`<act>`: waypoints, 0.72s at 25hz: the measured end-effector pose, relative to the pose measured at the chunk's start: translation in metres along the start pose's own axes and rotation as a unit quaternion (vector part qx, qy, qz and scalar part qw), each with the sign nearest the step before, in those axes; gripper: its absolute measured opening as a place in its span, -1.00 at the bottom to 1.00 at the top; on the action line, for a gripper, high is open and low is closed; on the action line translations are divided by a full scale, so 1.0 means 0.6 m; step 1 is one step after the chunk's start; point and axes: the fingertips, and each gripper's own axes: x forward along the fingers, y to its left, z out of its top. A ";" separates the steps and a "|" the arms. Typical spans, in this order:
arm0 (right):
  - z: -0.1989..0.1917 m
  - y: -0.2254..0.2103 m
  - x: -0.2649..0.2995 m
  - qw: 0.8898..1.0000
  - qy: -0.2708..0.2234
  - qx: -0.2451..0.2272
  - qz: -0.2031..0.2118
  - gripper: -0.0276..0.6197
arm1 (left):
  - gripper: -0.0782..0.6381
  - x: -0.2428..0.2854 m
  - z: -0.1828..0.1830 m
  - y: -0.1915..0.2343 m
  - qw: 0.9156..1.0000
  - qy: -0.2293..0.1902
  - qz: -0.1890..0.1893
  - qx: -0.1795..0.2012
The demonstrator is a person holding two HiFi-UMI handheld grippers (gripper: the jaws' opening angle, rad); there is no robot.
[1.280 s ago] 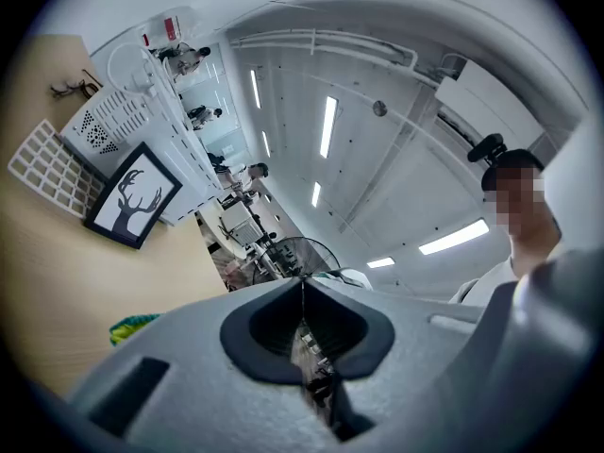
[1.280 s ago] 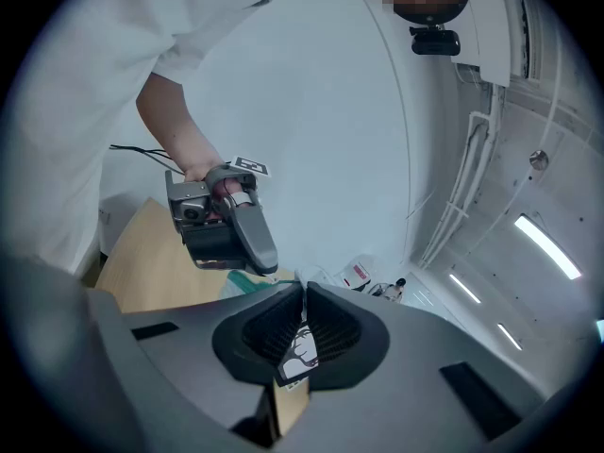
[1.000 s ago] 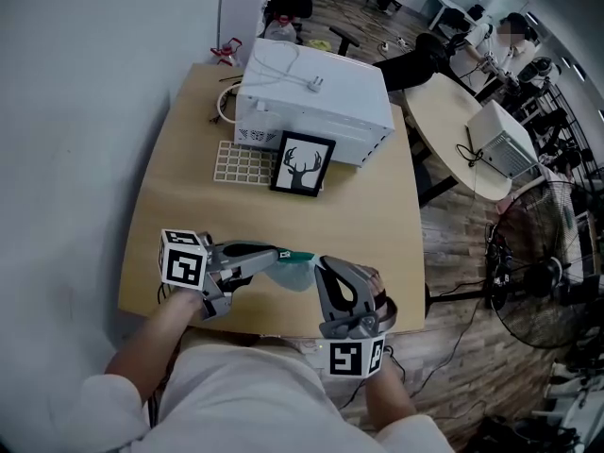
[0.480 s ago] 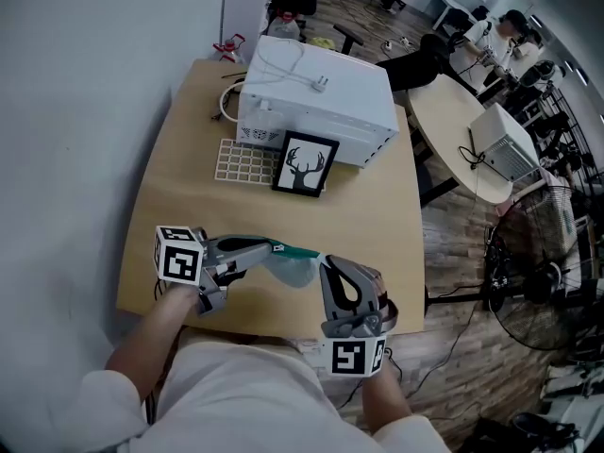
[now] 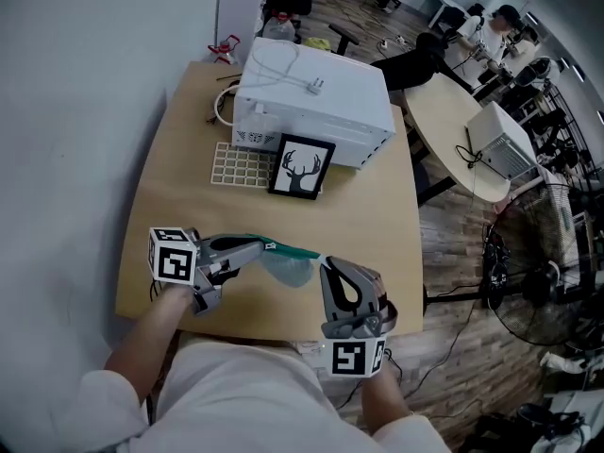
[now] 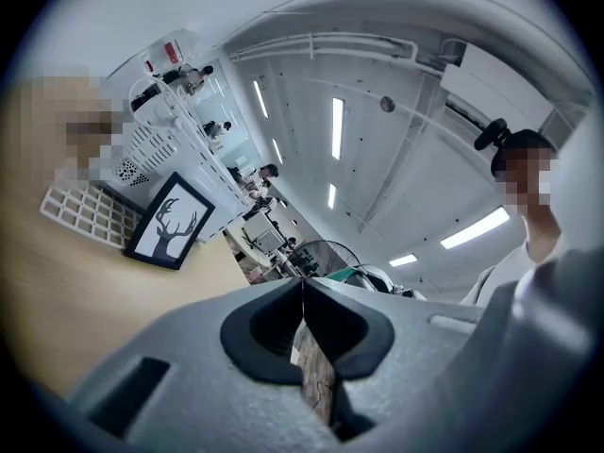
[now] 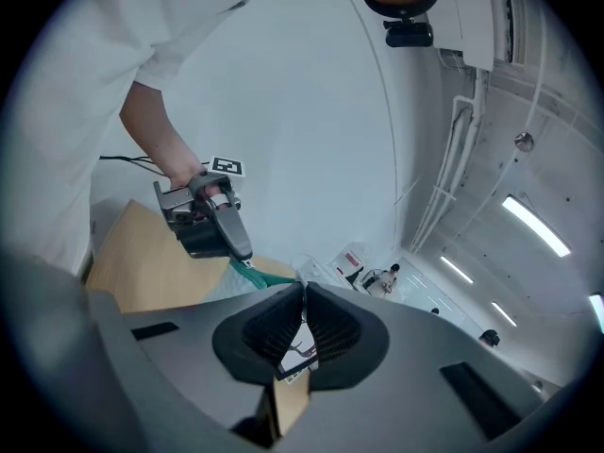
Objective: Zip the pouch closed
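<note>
Left hand-held gripper: jaws together, pinched on the green zip end of the pouch. Right hand-held gripper: jaws together too, nipping the pouch's other end. Pouch is see-through with a green zip edge, stretched between the two tips over the near part of the counter. Farther back: deer picture against white oven, grid tray just beside.

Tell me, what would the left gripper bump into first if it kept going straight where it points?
The pouch that its shut jaws pinch; the left gripper points along it. Right behind, probably, the right gripper, though depth is unclear.
</note>
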 end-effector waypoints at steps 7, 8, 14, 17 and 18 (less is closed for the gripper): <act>-0.005 0.000 0.001 1.000 0.008 -0.003 -0.001 -0.86 | -0.74 0.003 0.008 0.006 1.000 0.000 -0.002 0.008; -0.006 0.000 0.001 1.000 0.009 -0.004 0.000 -0.86 | -0.74 0.004 0.009 0.006 1.000 0.000 -0.002 0.010; -0.010 -0.005 -0.001 1.000 0.015 -0.003 -0.009 -0.86 | -0.74 0.003 0.013 0.015 1.000 0.005 0.009 0.024; -0.013 -0.021 -0.004 1.000 0.013 0.008 -0.020 -0.86 | -0.74 -0.011 0.018 0.028 1.000 0.000 0.021 0.020; -0.013 -0.024 -0.005 1.000 0.014 0.008 -0.022 -0.86 | -0.74 -0.014 0.020 0.028 1.000 0.001 0.021 0.020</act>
